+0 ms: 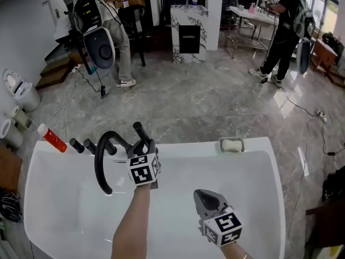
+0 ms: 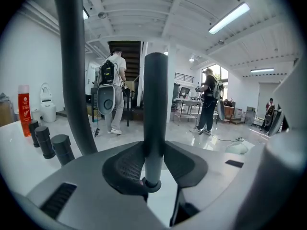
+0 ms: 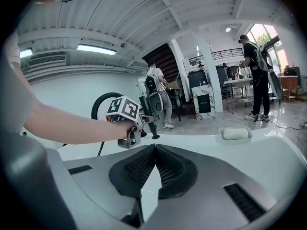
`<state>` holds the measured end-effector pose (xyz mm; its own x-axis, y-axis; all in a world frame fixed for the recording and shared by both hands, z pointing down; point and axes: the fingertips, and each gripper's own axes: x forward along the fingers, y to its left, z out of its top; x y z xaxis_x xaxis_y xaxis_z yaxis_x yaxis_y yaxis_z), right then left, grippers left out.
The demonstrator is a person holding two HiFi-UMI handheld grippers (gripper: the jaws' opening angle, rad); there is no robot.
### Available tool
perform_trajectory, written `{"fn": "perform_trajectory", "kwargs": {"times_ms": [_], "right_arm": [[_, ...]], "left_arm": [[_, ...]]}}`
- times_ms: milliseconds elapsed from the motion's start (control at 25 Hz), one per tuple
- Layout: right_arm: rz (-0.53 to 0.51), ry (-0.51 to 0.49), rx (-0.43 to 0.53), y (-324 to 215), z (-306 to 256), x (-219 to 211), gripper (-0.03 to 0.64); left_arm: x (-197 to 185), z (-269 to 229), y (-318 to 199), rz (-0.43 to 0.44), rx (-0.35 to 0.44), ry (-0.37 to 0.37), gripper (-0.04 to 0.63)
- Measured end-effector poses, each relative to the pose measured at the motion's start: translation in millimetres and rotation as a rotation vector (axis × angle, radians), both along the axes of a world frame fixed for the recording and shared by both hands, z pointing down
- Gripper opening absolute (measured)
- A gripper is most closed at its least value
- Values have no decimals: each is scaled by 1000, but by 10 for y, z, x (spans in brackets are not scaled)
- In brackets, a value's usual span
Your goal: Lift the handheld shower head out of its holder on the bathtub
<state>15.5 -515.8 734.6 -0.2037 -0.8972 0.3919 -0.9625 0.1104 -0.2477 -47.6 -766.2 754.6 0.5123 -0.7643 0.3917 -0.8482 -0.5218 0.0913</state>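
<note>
The handheld shower head point(image 1: 141, 131) is a black rod standing upright at the far rim of the white bathtub point(image 1: 188, 147). Its black hose point(image 1: 99, 161) loops to the left. My left gripper point(image 1: 145, 146) is shut on the rod. In the left gripper view both pads press the shower head point(image 2: 156, 109) near its lower end, with the left gripper point(image 2: 154, 169) around it and the hose point(image 2: 74, 80) beside it. Whether the rod still sits in a holder I cannot tell. My right gripper point(image 1: 207, 198) hovers over the tub, shut and empty; the right gripper point(image 3: 154, 169) faces the shower head point(image 3: 151, 123).
Black tap knobs point(image 1: 81, 144) and a red spray can point(image 1: 52, 138) stand on the tub's left rim. A soap dish point(image 1: 232, 144) sits on the far rim. A toilet point(image 1: 21, 90) stands left, a marble-fronted cabinet point(image 1: 188, 31) behind, and two people point(image 1: 283, 31) on the floor.
</note>
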Motion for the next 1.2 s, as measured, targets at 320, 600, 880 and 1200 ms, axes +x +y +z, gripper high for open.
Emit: {"fn": "perform_trajectory", "kwargs": {"times_ms": [320,600,880,1200], "right_arm": [[2,13,41,63,-441,10,6],[14,20,90,199,-1044,57,6],[14,29,137,415,-1679,20,6],[21,50,187,784,-2361,30,6]], "left_arm": [[63,-597,251,57,80,-36,140],[92,-1260,574,97,138,-48,140],[69,-1917,944,121,177,-47,140],[73,-2544,1437,139,205,-58,140]]}}
